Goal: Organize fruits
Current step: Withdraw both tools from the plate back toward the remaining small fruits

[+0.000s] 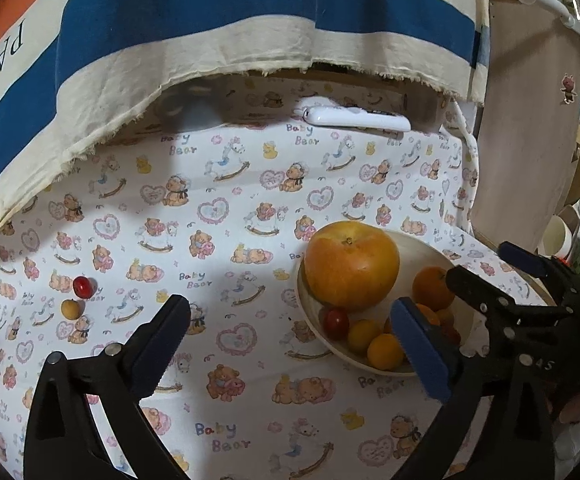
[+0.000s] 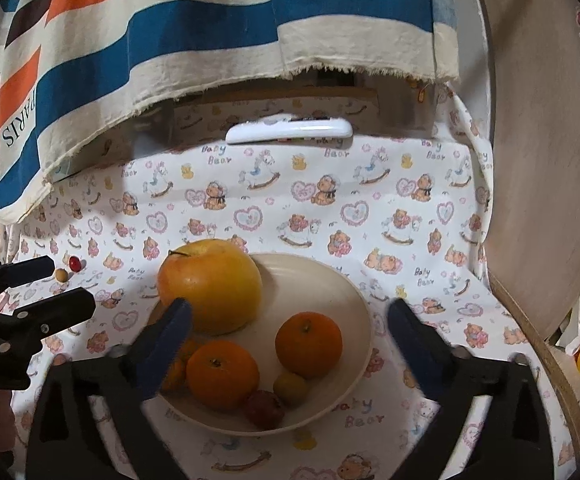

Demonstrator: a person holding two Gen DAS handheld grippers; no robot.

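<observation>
Two grippers over a table spread with a bear-print cloth (image 1: 226, 240), both with jaws spread wide and nothing between them. Landmark for everything: a cream bowl (image 2: 349, 300) on that cloth.

Left gripper (image 1: 290, 344) hovering over bare cloth just left of the bowl, its right blue pad overlapping the bowl's near rim in the left wrist view. Right gripper (image 2: 290, 344) poised directly above the bowl, left pad in front of the big apple (image 2: 210, 288), right pad outside the bowl's right rim. Whether either pad touches anything, impossible to say.

Inside the bowl: the large yellow-orange apple at the back left, filling much of that side; two oranges, one (image 2: 222, 374) near the front centre, the other (image 2: 308, 344) to its right, just beside each other. In front of them, a small greenish-yellow fruit (image 2: 290, 389) and a dark red one (image 2: 264, 408) touching at the near rim. More small orange fruit half hidden behind the left pad.

Well apart from the bowl, far to its left on the cloth: a small red fruit (image 1: 82, 286) and a small yellow fruit (image 1: 70, 309), close together, the red one farther back.

Behind the bowl, at the far edge of the cloth, a white remote (image 2: 290, 130) lying flat under a hanging striped cloth (image 2: 210, 32) printed with "PARIS". Right of the bowl, a tan board (image 2: 545, 160) leaning upright.
</observation>
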